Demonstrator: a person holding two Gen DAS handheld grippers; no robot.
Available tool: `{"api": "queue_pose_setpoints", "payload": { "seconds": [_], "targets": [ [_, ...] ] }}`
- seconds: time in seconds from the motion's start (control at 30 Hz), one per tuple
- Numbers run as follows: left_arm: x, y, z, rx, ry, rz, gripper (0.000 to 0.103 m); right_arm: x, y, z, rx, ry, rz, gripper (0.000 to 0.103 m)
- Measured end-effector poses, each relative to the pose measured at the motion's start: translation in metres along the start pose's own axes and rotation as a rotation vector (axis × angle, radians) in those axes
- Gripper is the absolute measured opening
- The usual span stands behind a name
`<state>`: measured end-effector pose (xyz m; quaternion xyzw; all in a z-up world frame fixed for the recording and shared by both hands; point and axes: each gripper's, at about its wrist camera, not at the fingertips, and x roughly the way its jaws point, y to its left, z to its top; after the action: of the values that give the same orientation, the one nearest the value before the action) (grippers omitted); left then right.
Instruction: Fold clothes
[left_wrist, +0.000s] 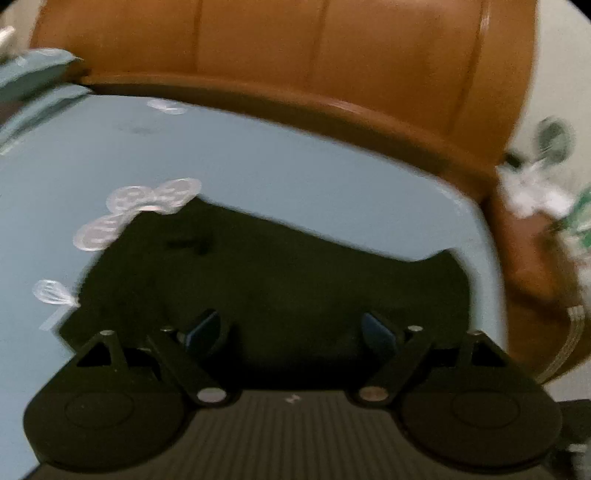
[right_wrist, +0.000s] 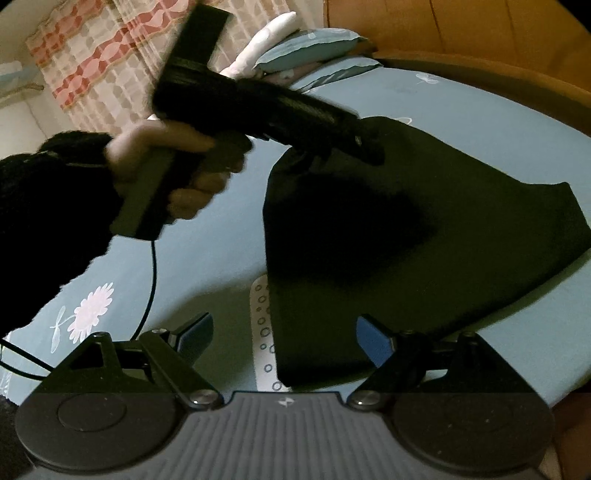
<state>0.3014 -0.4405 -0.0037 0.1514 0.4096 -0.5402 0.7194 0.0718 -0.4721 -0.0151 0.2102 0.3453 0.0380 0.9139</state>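
Note:
A black garment (right_wrist: 424, 240) lies flat on the blue flowered bedsheet (right_wrist: 207, 266); in the left wrist view the same garment (left_wrist: 280, 266) fills the middle. My left gripper (left_wrist: 290, 328) hovers low over it, fingers apart, nothing pinched between them. From the right wrist view, the left gripper (right_wrist: 367, 151) reaches the garment's far corner, its tips blurred. My right gripper (right_wrist: 284, 338) is open above the garment's near edge, one finger over the sheet, the other over the cloth.
An orange padded headboard (left_wrist: 332, 55) curves round the bed's far side. A blue pillow (right_wrist: 310, 48) and a white cloth (right_wrist: 266, 37) lie at the head. A person's hand (right_wrist: 166, 158) in a black sleeve holds the left gripper, its cable (right_wrist: 151, 288) trailing. A patterned curtain (right_wrist: 92, 55) hangs behind.

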Motion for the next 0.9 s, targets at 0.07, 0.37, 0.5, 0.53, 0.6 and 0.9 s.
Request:
{"api": "queue_pose_setpoints", "payload": {
  "seconds": [0.07,0.37,0.5,0.53,0.6,0.9],
  "targets": [
    [0.001,-0.001,-0.002,-0.02,0.004,-0.045,0.084,0.002,-0.001,0.0,0.006,0.005,0.001,0.089],
    [0.012,-0.004,0.005,-0.05,0.026,-0.083,0.084,-0.001,0.0,-0.007,0.019,0.018,0.001,0.089],
    [0.007,-0.011,0.009,-0.03,0.016,-0.085,0.085,0.0,-0.001,-0.007,0.036,0.009,-0.001,0.089],
    [0.007,-0.012,0.009,-0.024,0.017,-0.083,0.085,0.001,0.0,-0.008,0.038,0.009,-0.004,0.089],
    [0.007,-0.014,0.009,-0.014,0.019,-0.08,0.085,0.002,0.001,-0.009,0.042,0.011,-0.004,0.089],
    [0.008,-0.02,0.003,0.014,0.033,-0.064,0.087,0.004,-0.002,-0.002,0.022,0.002,-0.016,0.089]
  ]
}}
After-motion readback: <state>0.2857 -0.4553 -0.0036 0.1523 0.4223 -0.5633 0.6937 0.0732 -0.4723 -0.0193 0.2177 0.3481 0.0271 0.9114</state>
